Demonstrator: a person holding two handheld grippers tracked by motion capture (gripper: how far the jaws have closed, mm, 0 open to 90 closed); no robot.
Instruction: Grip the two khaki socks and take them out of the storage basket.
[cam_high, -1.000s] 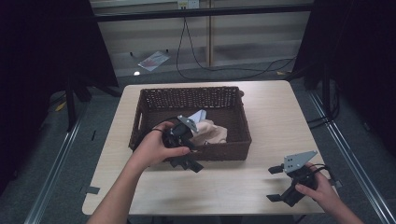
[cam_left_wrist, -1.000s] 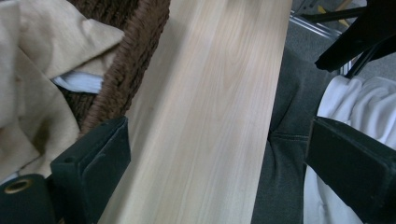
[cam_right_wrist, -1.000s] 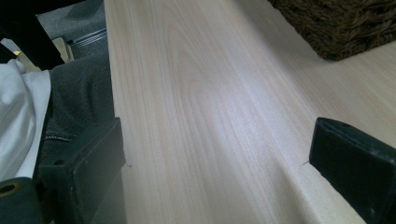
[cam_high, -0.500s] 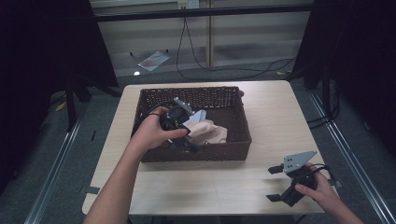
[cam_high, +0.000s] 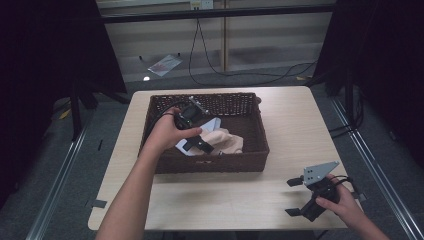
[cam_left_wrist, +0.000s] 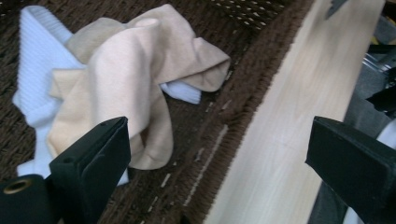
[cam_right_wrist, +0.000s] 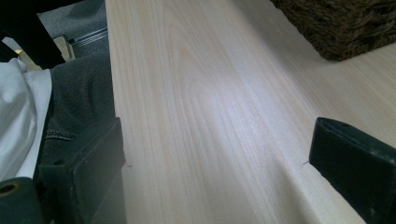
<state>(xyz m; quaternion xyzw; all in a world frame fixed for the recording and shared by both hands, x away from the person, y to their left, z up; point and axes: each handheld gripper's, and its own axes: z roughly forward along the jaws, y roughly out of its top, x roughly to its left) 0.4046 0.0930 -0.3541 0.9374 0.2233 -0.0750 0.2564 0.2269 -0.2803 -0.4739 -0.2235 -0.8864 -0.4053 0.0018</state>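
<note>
A dark wicker basket (cam_high: 210, 165) stands mid-table, holding a crumpled beige cloth (cam_high: 227, 142) on top of a folded pale-blue cloth (cam_high: 214, 124). My left gripper (cam_high: 196, 145) hovers inside the basket over the cloths' left side, open, with nothing between its jaws. In the left gripper view the beige cloth (cam_left_wrist: 126, 79) and the pale-blue cloth (cam_left_wrist: 32, 79) lie just beyond my left gripper (cam_left_wrist: 217, 154), with the basket's wall (cam_left_wrist: 243, 107) to the right. My right gripper (cam_high: 296, 196) rests open near the table's front right corner, over bare wood (cam_right_wrist: 210, 93).
The light wooden table (cam_high: 295, 125) has free room right of the basket and along the front edge. A basket corner (cam_right_wrist: 345, 28) shows in the right gripper view, with the person's lap (cam_right_wrist: 74, 102) at the table's edge. Cables (cam_high: 240, 75) lie on the floor behind.
My left gripper has moved from the basket's front wall farther back and over the cloths inside, still open. The right gripper has stayed in place.
</note>
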